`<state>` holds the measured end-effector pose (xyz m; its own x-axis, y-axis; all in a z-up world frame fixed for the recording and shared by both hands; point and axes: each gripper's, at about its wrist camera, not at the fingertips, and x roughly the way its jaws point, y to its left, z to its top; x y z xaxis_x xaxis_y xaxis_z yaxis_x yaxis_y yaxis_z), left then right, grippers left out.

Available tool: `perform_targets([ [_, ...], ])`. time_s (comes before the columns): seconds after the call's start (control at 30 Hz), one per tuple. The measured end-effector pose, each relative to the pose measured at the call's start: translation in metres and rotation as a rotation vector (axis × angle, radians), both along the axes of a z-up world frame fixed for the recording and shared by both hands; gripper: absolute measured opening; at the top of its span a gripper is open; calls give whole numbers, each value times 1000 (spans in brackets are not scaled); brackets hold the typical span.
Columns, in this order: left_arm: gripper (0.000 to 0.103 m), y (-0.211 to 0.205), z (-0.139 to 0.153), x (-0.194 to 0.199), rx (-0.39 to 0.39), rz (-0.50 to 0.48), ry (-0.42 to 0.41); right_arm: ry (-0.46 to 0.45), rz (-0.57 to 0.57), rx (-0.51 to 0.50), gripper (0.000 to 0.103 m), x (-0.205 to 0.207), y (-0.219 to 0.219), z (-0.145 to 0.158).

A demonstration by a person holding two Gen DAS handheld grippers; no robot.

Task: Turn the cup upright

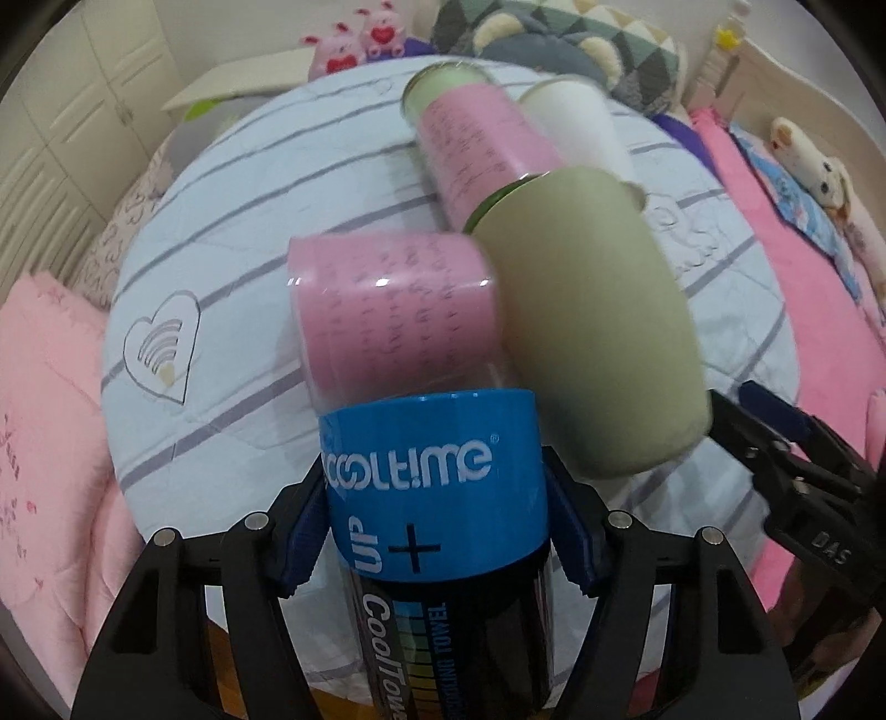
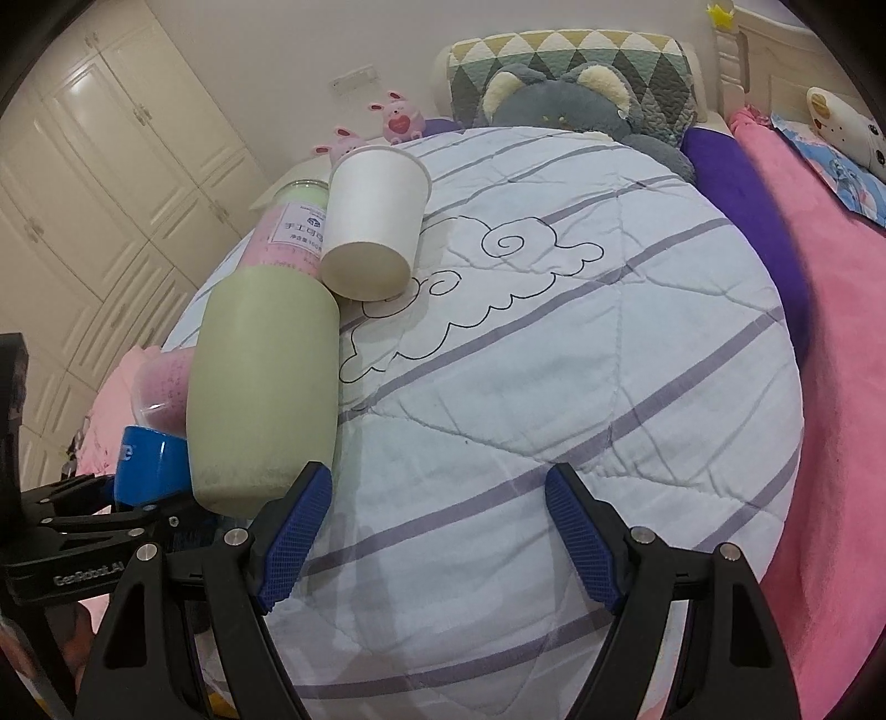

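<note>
My left gripper (image 1: 437, 540) is shut on a clear bottle with a blue CoolTime band (image 1: 432, 482) and a pink top; the same bottle shows at the left of the right wrist view (image 2: 152, 459). A pale green cup (image 1: 592, 332) lies on its side on the bed right of the bottle, its base toward me; it also shows in the right wrist view (image 2: 266, 382). A white paper cup (image 2: 374, 221) lies on its side behind it. My right gripper (image 2: 437, 531) is open and empty over the quilt, its left finger just below the green cup's base.
A pink-and-green jar (image 1: 470, 144) lies behind the green cup. The round striped quilt (image 2: 554, 387) covers the bed. Plush toys (image 2: 559, 99) and a patterned pillow (image 2: 570, 50) sit at the far end. A pink blanket (image 2: 830, 332) lies to the right, wardrobes (image 2: 83, 194) to the left.
</note>
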<state>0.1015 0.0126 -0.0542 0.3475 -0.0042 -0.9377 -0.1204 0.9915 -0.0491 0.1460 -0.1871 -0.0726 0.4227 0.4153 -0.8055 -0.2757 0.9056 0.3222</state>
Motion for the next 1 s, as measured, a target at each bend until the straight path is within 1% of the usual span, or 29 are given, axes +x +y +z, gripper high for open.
perform_targets([
  [0.17, 70, -7, 20, -1, 16, -40, -82, -4, -4, -2, 81, -4, -1, 3],
  [0.3, 69, -11, 32, -3, 48, -60, -132, -4, -13, 4, 81, -6, -2, 5],
  [0.4, 69, -13, 40, -1, 53, -73, -164, -9, -24, 3, 81, -7, -6, 7],
  [0.53, 69, -16, 44, 2, 65, -71, -184, -12, -37, 1, 81, -6, -8, 9],
  [0.7, 69, -14, 39, -3, 68, -71, -168, -16, -45, -2, 81, -7, -8, 10],
  [0.73, 71, -15, 39, -4, 77, -77, -160, -15, -44, -3, 81, -7, -9, 10],
  [0.77, 80, -17, 38, -4, 88, -83, -153, -14, -43, -7, 81, -8, -8, 10],
  [0.8, 85, -17, 38, -5, 82, -86, -161, -12, -44, -10, 81, -8, -8, 10],
  [0.83, 93, -16, 39, -6, 73, -85, -167, -12, -47, -11, 81, -8, -7, 10],
  [0.9, 93, -14, 41, -10, 49, -81, -181, -16, -48, -6, 81, -11, -8, 11],
  [1.0, 94, -12, 41, -13, 50, -71, -187, -30, -46, -17, 81, -15, -6, 16],
])
